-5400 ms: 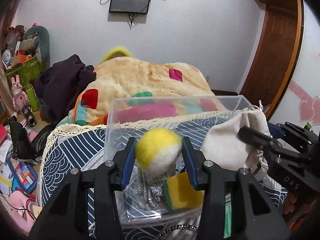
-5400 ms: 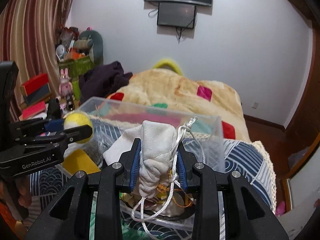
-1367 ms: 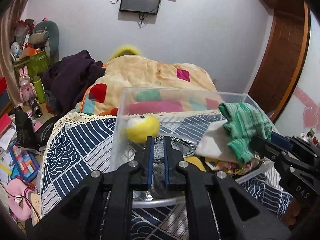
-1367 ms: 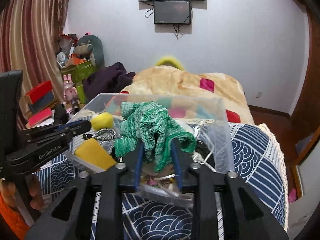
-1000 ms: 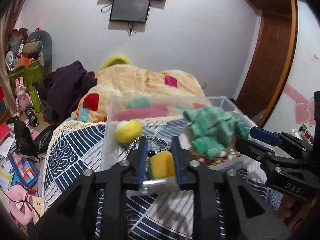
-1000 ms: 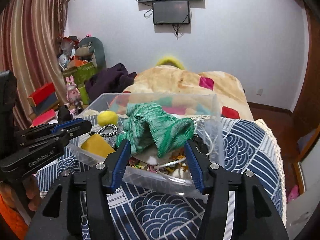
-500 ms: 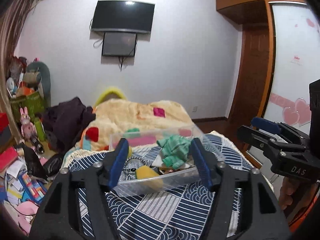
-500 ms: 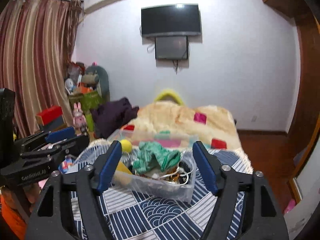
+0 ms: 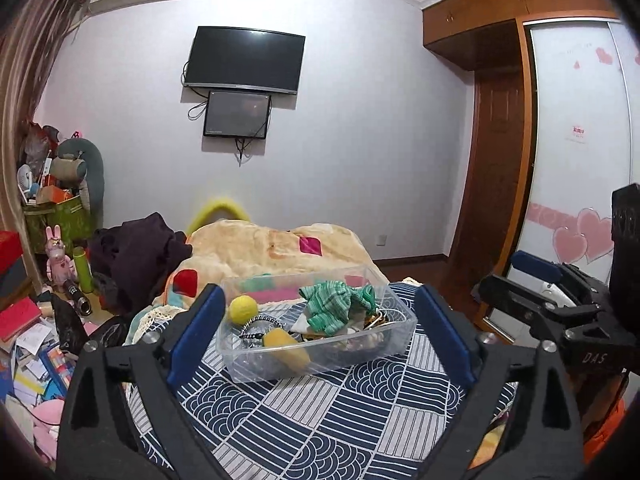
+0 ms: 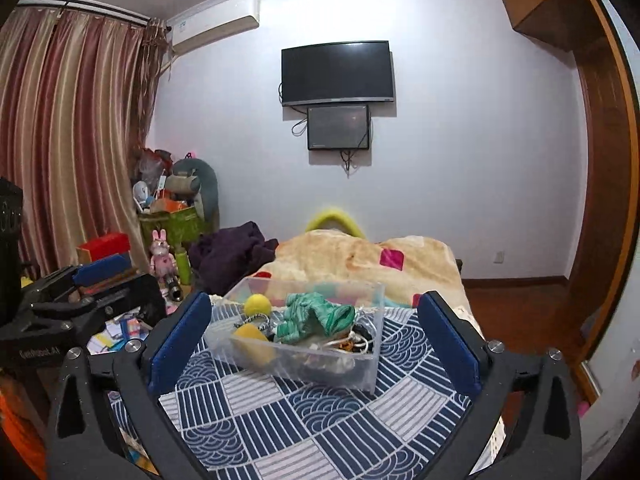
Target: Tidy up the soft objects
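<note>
Grippers have both pulled back: left gripper point(image 9: 320, 332) and right gripper point(image 10: 316, 332) hang spread wide and empty, well short of the clear plastic bin point(image 9: 320, 354) ahead, which now holds the green knitted cloth point(image 9: 334, 306), yellow ball point(image 9: 243, 309) and sponge point(image 9: 286, 346). Sorting looks finished.

Clear plastic, knit and fuzz on printed cloth

The bin point(image 9: 316, 354) is clear, glossy plastic; in it a ribbed green knit cloth point(image 9: 336, 308), a fuzzy, felt-like yellow ball point(image 9: 243, 309) and a matt, porous-looking yellow sponge point(image 9: 286, 345). The blue-and-white patterned cover point(image 9: 320, 416) under it is smooth woven cloth with a lace edge. Both the left gripper point(image 9: 316, 334) and the right gripper point(image 10: 314, 336) are matt black plastic with smooth blue pads and bright metal screws. The wardrobe point(image 9: 488, 160) is polished wood, the television point(image 10: 337, 73) glossy black.
</note>
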